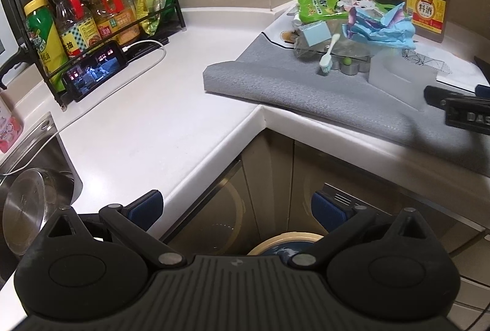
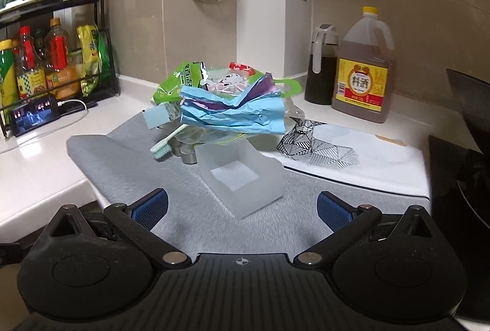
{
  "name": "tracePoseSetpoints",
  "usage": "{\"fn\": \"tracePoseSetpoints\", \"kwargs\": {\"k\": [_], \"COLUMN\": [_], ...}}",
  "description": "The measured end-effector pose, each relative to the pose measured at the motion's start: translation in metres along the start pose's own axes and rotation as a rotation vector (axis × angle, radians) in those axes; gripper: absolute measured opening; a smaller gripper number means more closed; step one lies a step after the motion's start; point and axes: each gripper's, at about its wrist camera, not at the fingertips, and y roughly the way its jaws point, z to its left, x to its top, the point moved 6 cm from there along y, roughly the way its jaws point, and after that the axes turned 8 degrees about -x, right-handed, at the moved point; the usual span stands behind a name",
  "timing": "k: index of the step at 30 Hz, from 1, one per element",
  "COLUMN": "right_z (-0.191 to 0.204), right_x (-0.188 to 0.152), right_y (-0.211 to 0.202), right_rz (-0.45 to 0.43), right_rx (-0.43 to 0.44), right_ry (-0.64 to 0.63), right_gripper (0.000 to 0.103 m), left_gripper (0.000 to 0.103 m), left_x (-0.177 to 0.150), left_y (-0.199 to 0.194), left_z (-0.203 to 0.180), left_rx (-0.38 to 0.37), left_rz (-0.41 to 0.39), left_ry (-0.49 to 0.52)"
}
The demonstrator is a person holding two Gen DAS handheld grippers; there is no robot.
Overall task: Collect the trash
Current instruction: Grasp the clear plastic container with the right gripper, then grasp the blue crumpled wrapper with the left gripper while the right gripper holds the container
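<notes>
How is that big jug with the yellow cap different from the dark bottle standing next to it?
The cooking wine jug is wider and taller than the dark bottle beside it. The jug holds amber liquid and carries a yellow and red label; the bottle's liquid looks almost black, with no label showing. The jug has a yellow cap, the bottle a grey top. Both stand upright by the wall.

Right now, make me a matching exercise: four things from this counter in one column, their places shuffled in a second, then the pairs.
1. toothbrush
2. frosted box
3. phone
4. cooking wine jug

A. propped at the foot of the bottle rack
B. nearest the right gripper, on the grey mat
C. by the wall, beside a dark bottle
D. leaning from the trash pile, bristles down

Pairs: 1-D, 2-B, 3-A, 4-C
</notes>
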Motion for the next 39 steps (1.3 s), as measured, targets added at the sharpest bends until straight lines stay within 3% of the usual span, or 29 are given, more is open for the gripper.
{"fn": "tracePoseSetpoints", "kwargs": {"k": [5, 16, 25, 28, 29, 31, 34, 35, 39], "right_z": [0.011, 0.007, 0.005, 0.01, 0.011, 0.013, 0.012, 0.011, -0.012], "right_x": [0.003, 0.0, 0.016, 0.014, 0.012, 0.012, 0.01, 0.009, 0.001], "right_y": [0.032, 0.079, 0.112, 0.115, 0.115, 0.109, 0.098, 0.094, 0.078], "right_rz": [0.029, 0.128, 0.174, 0.165, 0.155, 0.119, 0.086, 0.078, 0.09], "right_rx": [-0.016, 0.034, 0.092, 0.079, 0.076, 0.078, 0.053, 0.049, 0.018], "right_ry": [-0.092, -0.089, -0.006, -0.037, -0.054, -0.07, -0.116, -0.129, -0.105], "right_gripper": [0.103, 0.103, 0.103, 0.103, 0.101, 0.085, 0.078, 0.064, 0.064], "left_gripper": [0.103, 0.103, 0.103, 0.103, 0.103, 0.103, 0.103, 0.103, 0.103], "left_x": [0.001, 0.001, 0.007, 0.009, 0.009, 0.01, 0.01, 0.01, 0.019], "left_y": [0.003, 0.009, 0.01, 0.011, 0.011, 0.012, 0.013, 0.014, 0.016], "left_z": [0.005, 0.014, 0.012, 0.01, 0.009, 0.007, 0.004, 0.003, 0.003], "left_rx": [0.012, 0.026, 0.033, 0.036, 0.036, 0.035, 0.031, 0.031, 0.027], "left_rz": [0.005, 0.024, 0.023, 0.022, 0.021, 0.024, 0.029, 0.027, 0.008], "left_ry": [-0.007, -0.024, -0.017, -0.011, -0.009, -0.005, 0.003, 0.007, 0.015]}}
